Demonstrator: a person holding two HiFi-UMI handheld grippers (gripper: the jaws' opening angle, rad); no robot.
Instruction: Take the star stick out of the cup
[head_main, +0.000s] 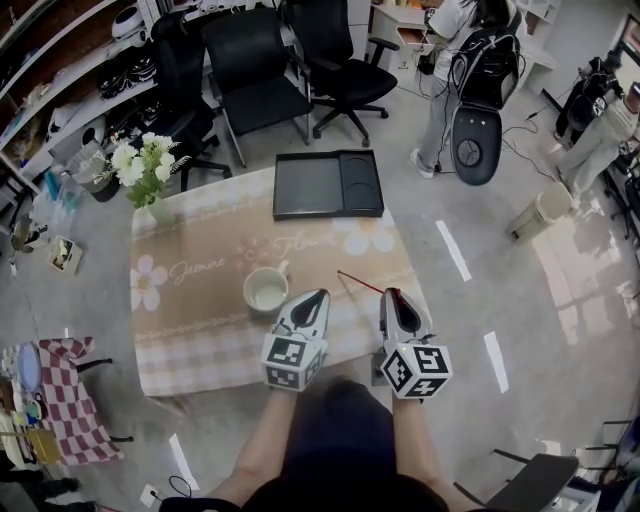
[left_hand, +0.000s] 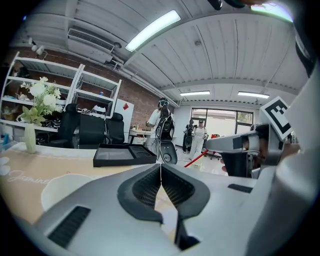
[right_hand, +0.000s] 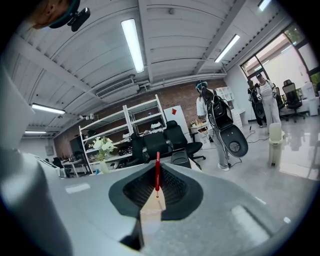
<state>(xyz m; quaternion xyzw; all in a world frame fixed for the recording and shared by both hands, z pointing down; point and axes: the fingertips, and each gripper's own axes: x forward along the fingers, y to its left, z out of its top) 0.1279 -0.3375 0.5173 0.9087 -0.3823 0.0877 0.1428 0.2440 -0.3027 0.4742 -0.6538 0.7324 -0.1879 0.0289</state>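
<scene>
Star stick out: your right hand-held gripper grasps it, cup to its left; left hand-held gripper clenched empty. Next, probably lay it down.

Left claw closed, right claw clamped, side by side.

1. The right gripper was clamped tight on a thin red stick, which poked up past the tips.
2. Behind it were black chairs, with white flowers off left.
</scene>
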